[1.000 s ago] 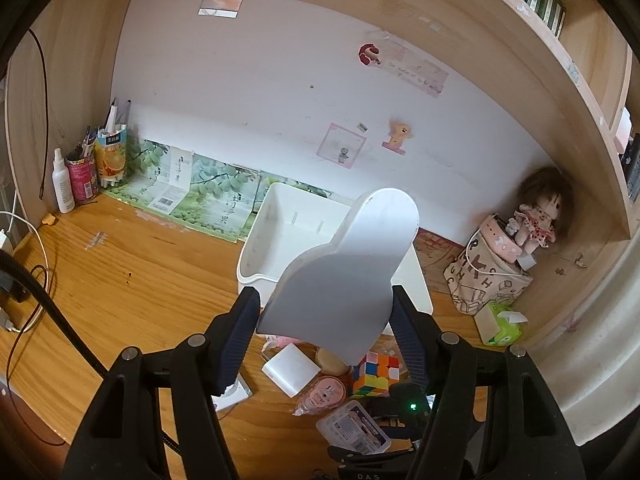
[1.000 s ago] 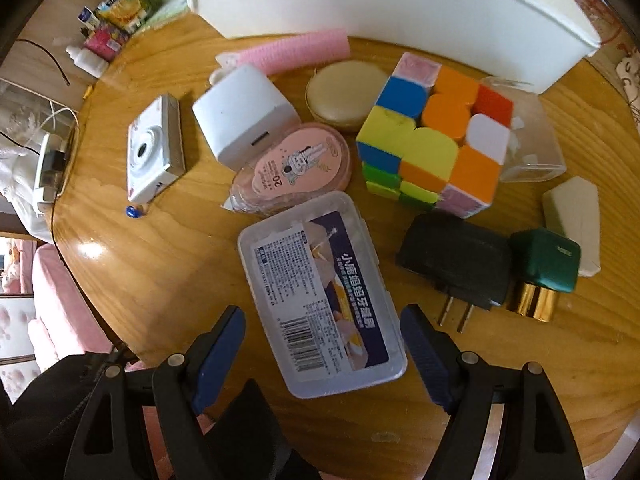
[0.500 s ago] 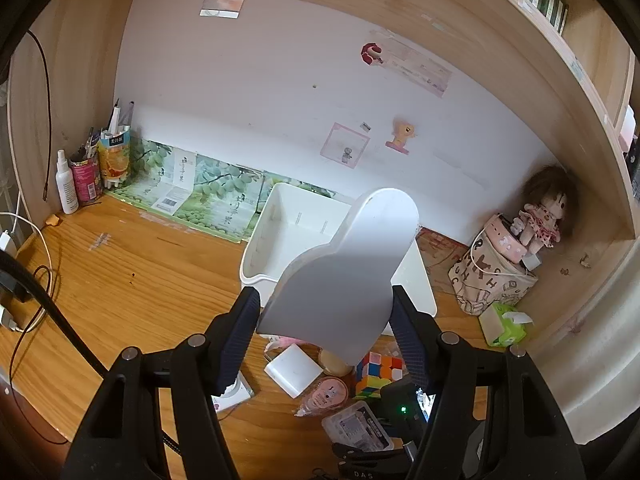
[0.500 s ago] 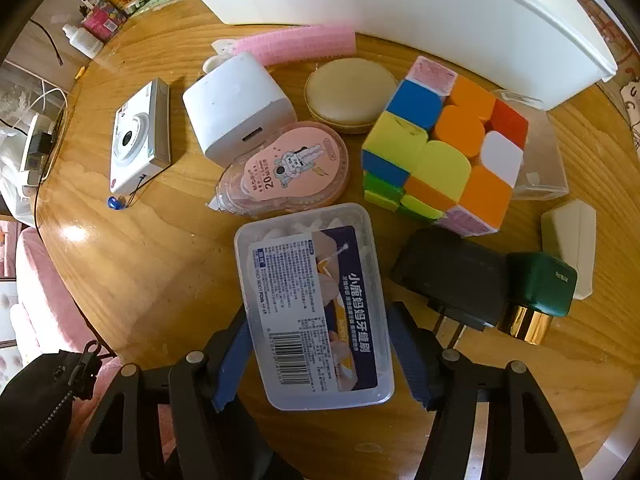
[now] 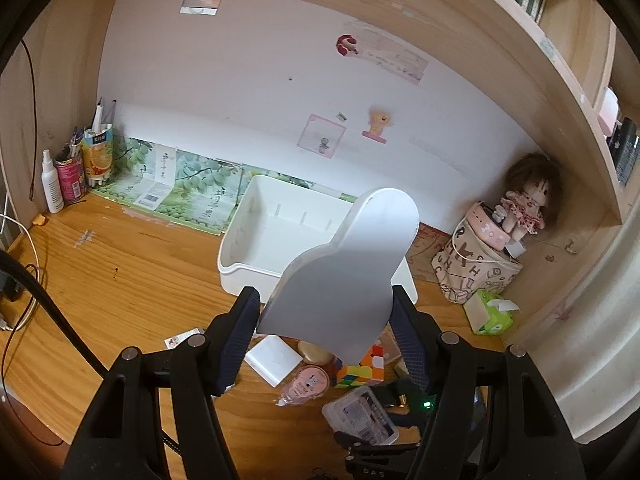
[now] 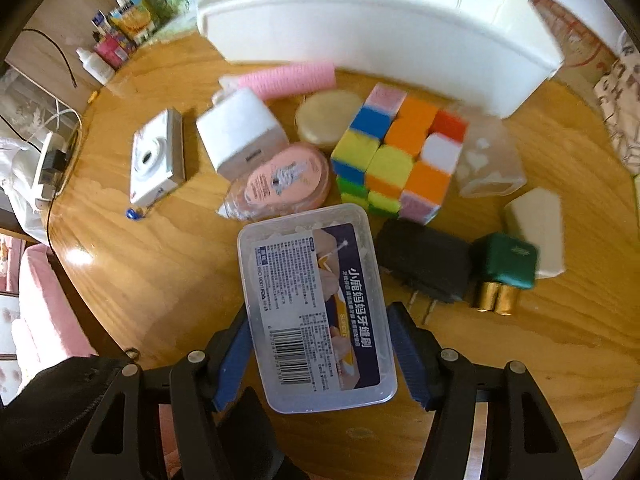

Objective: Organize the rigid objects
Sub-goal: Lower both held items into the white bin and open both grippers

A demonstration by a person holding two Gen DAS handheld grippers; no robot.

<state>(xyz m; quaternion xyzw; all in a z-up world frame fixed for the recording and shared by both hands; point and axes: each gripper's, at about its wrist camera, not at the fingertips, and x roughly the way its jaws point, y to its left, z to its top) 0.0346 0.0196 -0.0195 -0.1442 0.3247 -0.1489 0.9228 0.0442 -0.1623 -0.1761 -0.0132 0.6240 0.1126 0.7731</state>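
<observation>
Since the earlier frame, the clear plastic box has been closed on by the right gripper, whose jaws have just been closing with the box between them; the box now appears raised off the desk (right wrist view is motion-blurred). Both blue pads are pressed against the box's long sides, label side up.

Listed largest to smallest. A wooden desk fills both views. A white bin is seen at the back of the desk, open side up, with nothing visible inside; the loose items are grouped just in front of its near wall. A flat white board with a rounded top is gripped by the left gripper (jaws pressed on its lower edges), held upright above the items and hiding part of the bin.

A multicoloured cube is seen beyond the held box, beside a white cube-shaped block. A white camera is laid left of that block. A black plug adapter sits right of the box, prongs toward the camera, touching a green-and-gold item. A pink tape dispenser lies just past the box's far end. A pink roller and a round beige compact are placed near the bin wall.
</observation>
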